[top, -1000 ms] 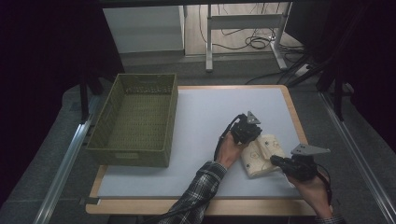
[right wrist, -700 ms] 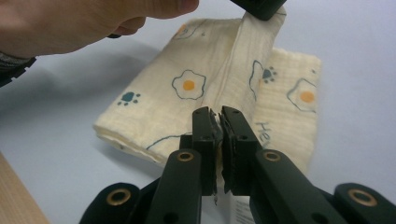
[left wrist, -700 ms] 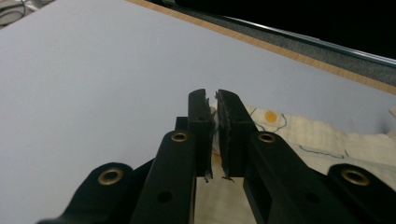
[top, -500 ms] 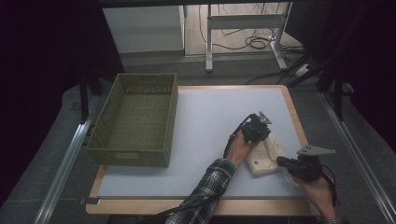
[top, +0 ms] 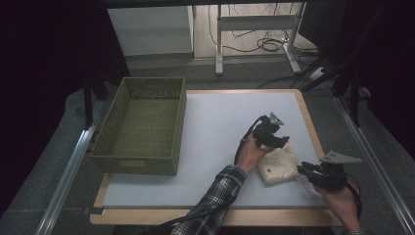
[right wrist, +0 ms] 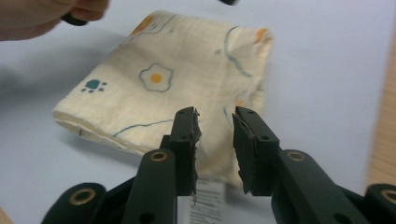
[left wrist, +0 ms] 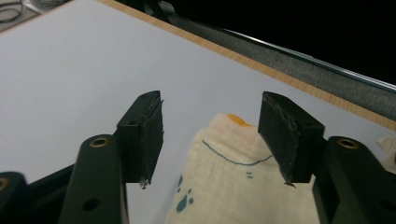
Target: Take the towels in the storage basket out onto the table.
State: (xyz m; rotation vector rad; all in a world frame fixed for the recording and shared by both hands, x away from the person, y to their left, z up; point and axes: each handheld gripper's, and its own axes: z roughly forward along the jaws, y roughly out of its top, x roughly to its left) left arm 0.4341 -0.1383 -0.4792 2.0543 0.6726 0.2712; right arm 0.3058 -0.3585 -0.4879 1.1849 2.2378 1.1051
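Observation:
A folded cream cloth [top: 279, 166] printed with eggs and paw marks lies on the white table top [top: 220, 117] at the near right. My left gripper [top: 280, 143] hovers at its far edge. Its jaws have just been opening and stand wide apart [left wrist: 212, 100], with the cloth [left wrist: 233, 186] below and between them, untouched. My right gripper [top: 301, 170] sits at the cloth's near right corner. Its jaws have also just been opening, to a narrow gap [right wrist: 215, 116]. The cloth's edge [right wrist: 163, 79] and a white label [right wrist: 205, 200] lie in line with that gap, not pinched.
An olive woven basket [top: 137, 159] stands on the left of the table, nothing visible inside. The wooden table rim [top: 313, 132] runs close to the cloth on the right. Beyond the far edge are a metal frame and cables [top: 264, 44] on the floor.
Both hands have drifted slightly to the right. The cloth now lies flat on the table as a smaller folded bundle between the two grippers.

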